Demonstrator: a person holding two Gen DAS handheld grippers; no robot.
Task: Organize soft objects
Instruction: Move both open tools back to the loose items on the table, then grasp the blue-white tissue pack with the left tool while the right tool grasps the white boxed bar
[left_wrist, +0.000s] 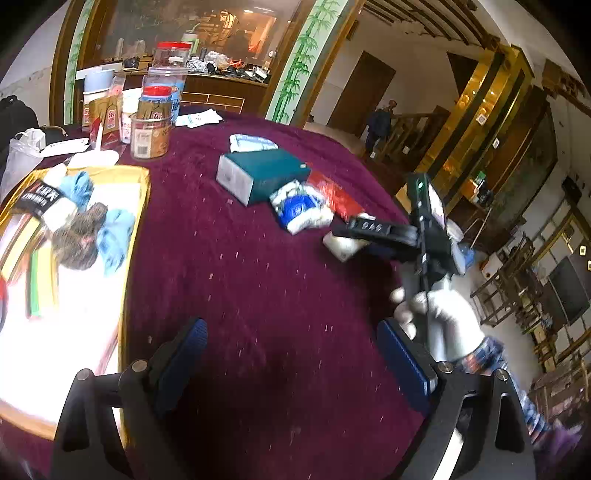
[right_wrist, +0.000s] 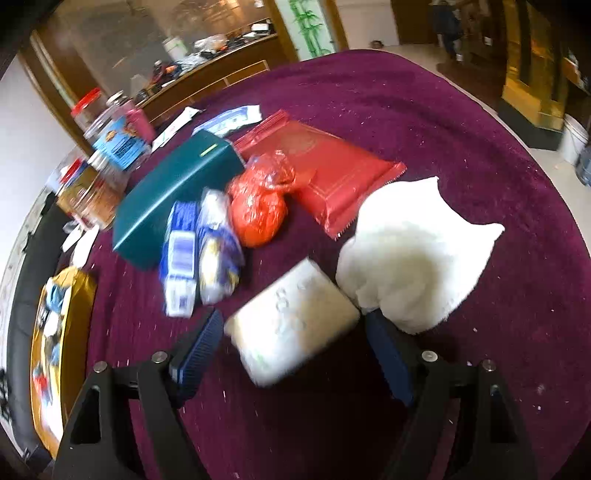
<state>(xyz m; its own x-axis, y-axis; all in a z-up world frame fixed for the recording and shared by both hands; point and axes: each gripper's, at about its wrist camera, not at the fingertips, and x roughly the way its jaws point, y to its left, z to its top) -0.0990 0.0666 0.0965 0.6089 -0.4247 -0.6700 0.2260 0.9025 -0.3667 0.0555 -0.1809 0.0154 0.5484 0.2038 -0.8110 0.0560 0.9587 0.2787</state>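
Left wrist view shows the left tongs (left_wrist: 291, 354) above the purple table (left_wrist: 258, 277), their blue pads apart and with nothing between them. At about ten o'clock from them a yellow tray (left_wrist: 136, 192) lies on the table, and socks (left_wrist: 79, 229) in blue, white and grey rest in it. At twelve o'clock stands a green box (left_wrist: 262, 175), and a blue-white pack (left_wrist: 299, 210) lies just beside it. At two o'clock a gloved hand (left_wrist: 439, 321) holds the right tongs (left_wrist: 354, 236), which point toward a white pack (left_wrist: 341, 247).

Right wrist view shows the right tongs (right_wrist: 295, 343) with pads apart. The white pack (right_wrist: 291, 325) lies on the table between them, but I cannot tell if the pads touch it. A white fluffy pillow (right_wrist: 417, 251) sits at one o'clock, touching the pack's corner. A red bag (right_wrist: 332, 170) lies flat at twelve o'clock, and an orange bundle (right_wrist: 258, 203) rests partly on its near edge. The green box (right_wrist: 173, 192) is at eleven o'clock, with two blue-white packs (right_wrist: 199, 251) in front of it. The tray (right_wrist: 74, 350) is at nine o'clock.
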